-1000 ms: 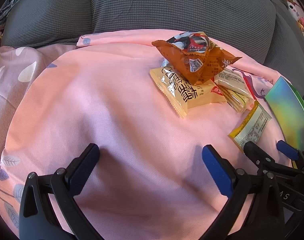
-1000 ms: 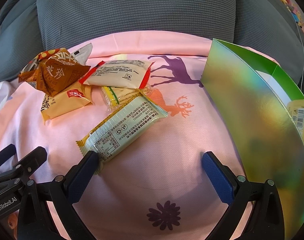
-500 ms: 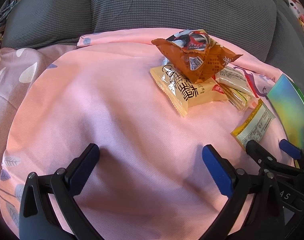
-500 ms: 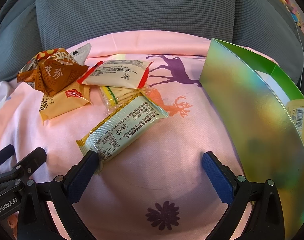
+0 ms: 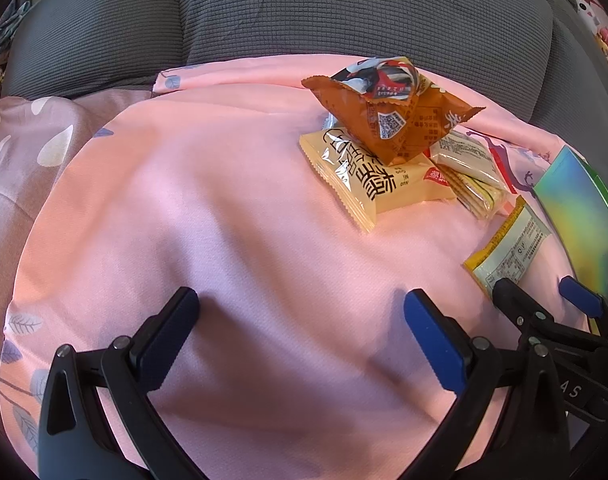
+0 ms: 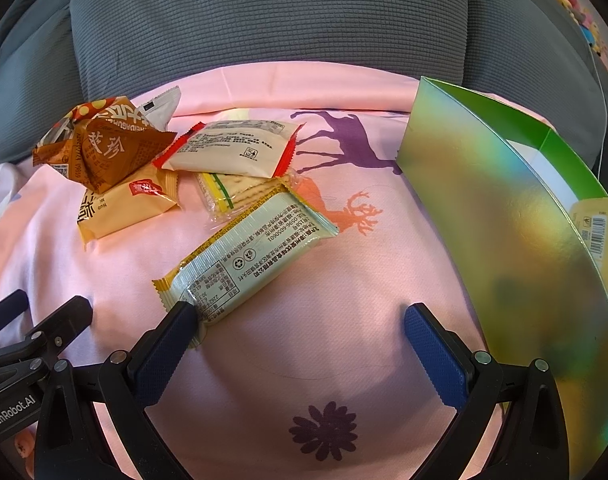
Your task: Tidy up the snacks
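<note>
Hovering over the pink cloth (image 6: pixel 344 280), both grippers spread wide, empty
Right gripper (image 6: pixel 299 328) left finger (image 6: pixel 163 344) touched the pale-green wafer pack (image 6: pixel 247 256); left gripper (image 5: pixel 299 320) touched nothing

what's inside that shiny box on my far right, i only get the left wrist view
observer: the shiny box is open at the top, and a yellowish packet with a barcode lies inside it.
operator: is the right claw holding anything
observer: no, the right claw is open; its left finger sits at the near end of the pale green packet, which lies flat on the pink cloth.
operator: anything hidden behind the brown pouch
observer: yes, a white packet pokes out from behind the brown pouch.
</note>
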Demonstrator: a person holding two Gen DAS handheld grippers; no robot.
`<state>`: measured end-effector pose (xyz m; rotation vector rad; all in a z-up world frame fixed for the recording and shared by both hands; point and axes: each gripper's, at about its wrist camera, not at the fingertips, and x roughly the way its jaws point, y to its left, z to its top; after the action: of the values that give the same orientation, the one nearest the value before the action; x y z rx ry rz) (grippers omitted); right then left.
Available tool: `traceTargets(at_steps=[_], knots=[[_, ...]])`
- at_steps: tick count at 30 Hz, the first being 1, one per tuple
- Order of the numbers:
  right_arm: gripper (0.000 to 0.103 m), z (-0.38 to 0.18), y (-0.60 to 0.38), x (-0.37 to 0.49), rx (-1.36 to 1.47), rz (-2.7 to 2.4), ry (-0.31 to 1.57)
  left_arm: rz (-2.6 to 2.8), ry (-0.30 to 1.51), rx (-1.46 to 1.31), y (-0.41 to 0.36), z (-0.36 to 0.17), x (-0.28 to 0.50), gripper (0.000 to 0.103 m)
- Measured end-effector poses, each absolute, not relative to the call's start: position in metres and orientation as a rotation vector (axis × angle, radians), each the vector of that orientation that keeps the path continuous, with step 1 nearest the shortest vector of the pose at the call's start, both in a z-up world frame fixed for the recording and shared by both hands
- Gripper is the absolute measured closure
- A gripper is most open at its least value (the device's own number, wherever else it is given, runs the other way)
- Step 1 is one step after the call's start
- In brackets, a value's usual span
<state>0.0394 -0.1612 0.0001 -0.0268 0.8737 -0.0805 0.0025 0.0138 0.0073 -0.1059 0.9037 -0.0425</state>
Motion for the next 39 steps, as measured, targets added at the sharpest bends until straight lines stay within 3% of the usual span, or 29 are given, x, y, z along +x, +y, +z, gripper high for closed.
traceTargets(at_steps=[39], knots=[[0.0,0.0006,-0.1604,0.0392,-0.031,-0.092,0.871,-0.02,0.885,-0.11,0.0114,0.0061,-0.0014,0.001]])
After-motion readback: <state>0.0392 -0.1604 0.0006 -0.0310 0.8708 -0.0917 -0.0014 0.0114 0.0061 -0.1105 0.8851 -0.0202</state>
